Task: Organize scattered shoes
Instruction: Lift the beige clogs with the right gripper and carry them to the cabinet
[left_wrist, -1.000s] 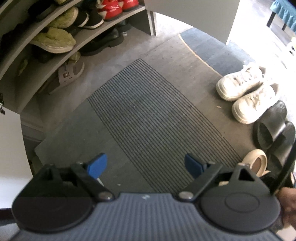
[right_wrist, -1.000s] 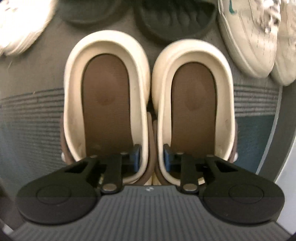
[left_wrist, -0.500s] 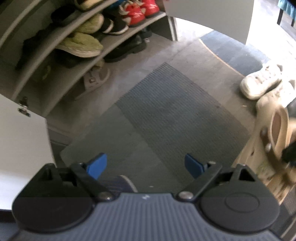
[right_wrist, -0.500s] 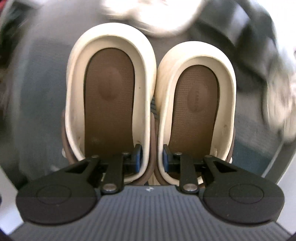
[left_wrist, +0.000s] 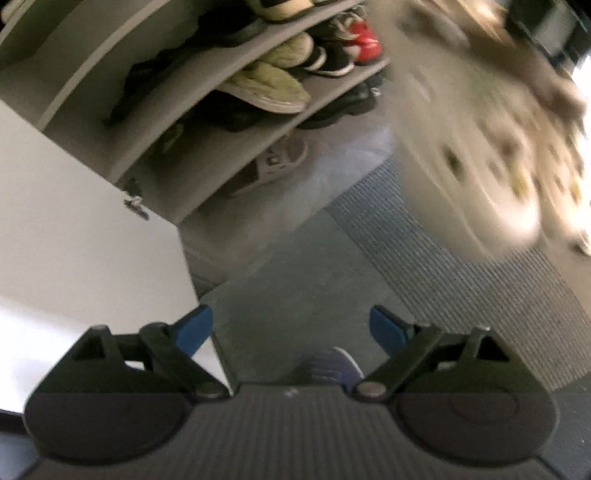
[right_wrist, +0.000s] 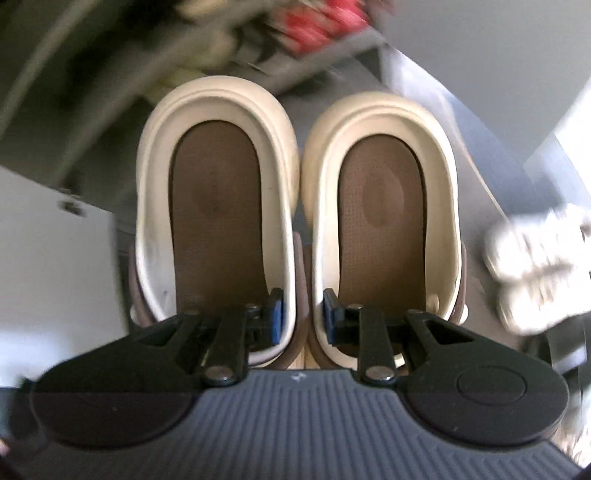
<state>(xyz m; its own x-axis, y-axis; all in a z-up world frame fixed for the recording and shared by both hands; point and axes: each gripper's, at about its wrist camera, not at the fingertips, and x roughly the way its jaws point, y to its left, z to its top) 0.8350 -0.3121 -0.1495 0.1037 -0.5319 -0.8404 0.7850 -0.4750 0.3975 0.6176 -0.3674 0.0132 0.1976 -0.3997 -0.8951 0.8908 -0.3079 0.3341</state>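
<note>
My right gripper (right_wrist: 302, 314) is shut on a pair of cream clogs (right_wrist: 221, 155) with brown insoles, pinching their two inner heel walls together. The pair hangs in the air in front of the shoe rack (right_wrist: 92, 74), toes pointing away from me. In the left wrist view the same clogs (left_wrist: 480, 140) pass as a large cream blur at the upper right, soles showing. My left gripper (left_wrist: 291, 328) is open and holds nothing; it hovers over the grey floor beside the white cabinet door (left_wrist: 74, 229).
The grey shoe rack (left_wrist: 221, 122) holds green slippers (left_wrist: 266, 85), red shoes (left_wrist: 364, 40), black shoes and a grey sandal (left_wrist: 273, 162) at the bottom. A ribbed doormat (left_wrist: 461, 266) covers the floor. White sneakers (right_wrist: 535, 273) lie blurred at the right. A blue shoe toe (left_wrist: 328, 365) shows below.
My right gripper lifted the cream clogs off the floor and swung them round toward the shoe rack. My left gripper moved up and closer to the rack, staying open.
</note>
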